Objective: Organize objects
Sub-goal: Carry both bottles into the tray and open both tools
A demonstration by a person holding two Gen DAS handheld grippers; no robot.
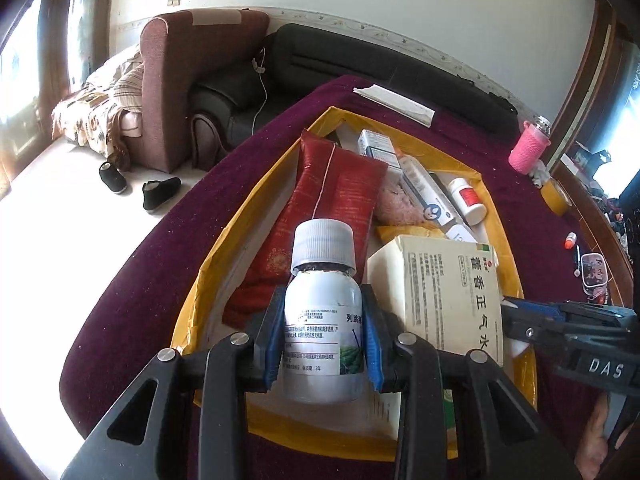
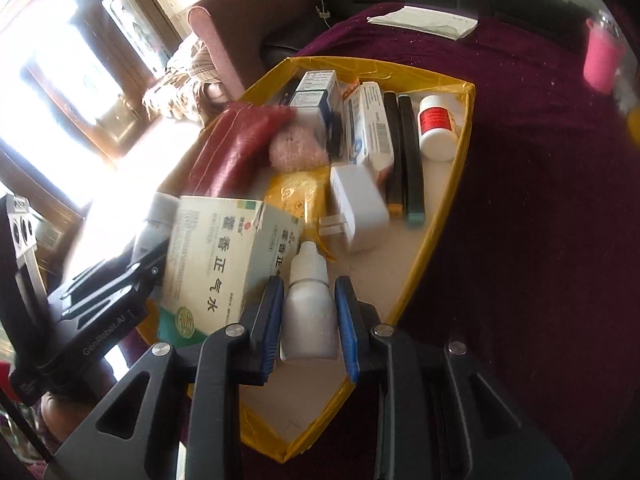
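Bottles fill both tools over the yellow-edged box, which sits on the maroon cloth. The left gripper has its blue pads pinched on the body of a white labelled bottle, held above the box's near end just left of the cream medicine carton. The right gripper is clamped on a small white dropper bottle, over the bare floor of the box just right of that same carton. Beyond the carton lie a red pouch, a white charger and a red-labelled pill bottle. The risk I see is crowding: both tools flank the carton closely, so lowering either could knock it or tip it onto its neighbours. The dropper bottle's smooth, tapering sides might also slide between the pads if the grip eases early.
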